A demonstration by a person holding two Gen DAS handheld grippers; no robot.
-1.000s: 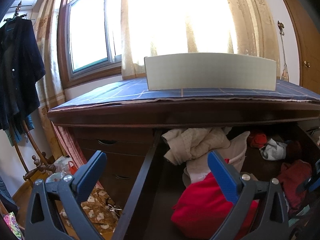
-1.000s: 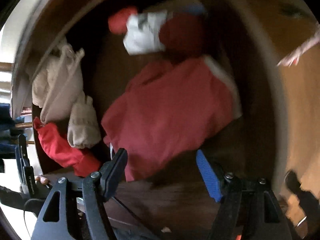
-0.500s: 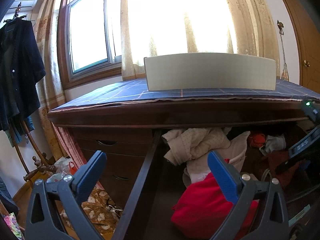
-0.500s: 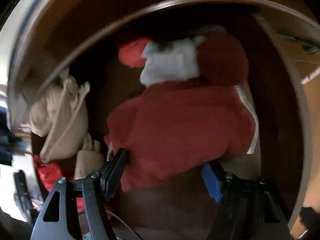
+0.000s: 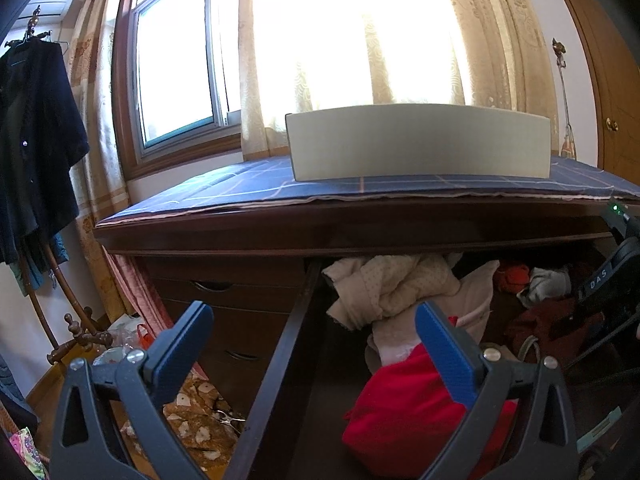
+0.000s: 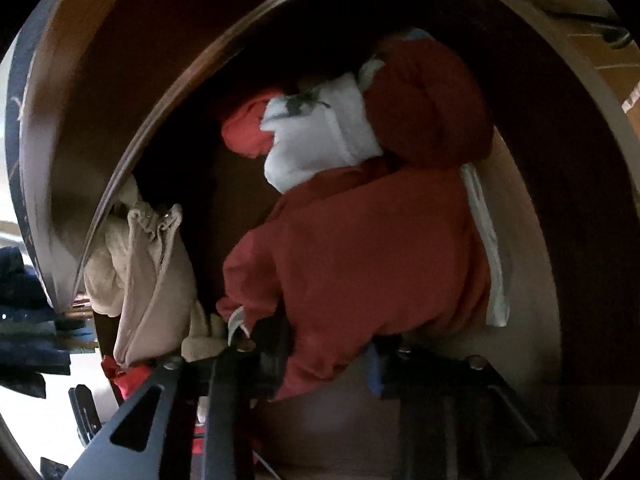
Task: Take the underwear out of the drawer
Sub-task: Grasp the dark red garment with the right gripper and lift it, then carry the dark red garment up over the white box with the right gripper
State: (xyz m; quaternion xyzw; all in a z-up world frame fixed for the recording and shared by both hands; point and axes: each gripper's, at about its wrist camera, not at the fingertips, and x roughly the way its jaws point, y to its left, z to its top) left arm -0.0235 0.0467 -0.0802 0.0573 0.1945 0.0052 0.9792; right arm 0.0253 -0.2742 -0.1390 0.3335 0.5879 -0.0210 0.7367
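The left hand-held gripper (image 5: 312, 344) points a little below level, its two blue-padded fingers (image 5: 442, 350) spread wide apart with nothing between them. The right hand-held gripper (image 6: 326, 354) tips steeply downward; its jaws have just been closing, and they now pinch a fold of dark red underwear (image 6: 360, 248) between the pads. In the left wrist view its dark body (image 5: 612, 280) shows at the right edge.

Garments (image 5: 392, 288) in open drawer (image 5: 276, 364), box (image 5: 420, 142) on dresser top (image 5: 224, 190)
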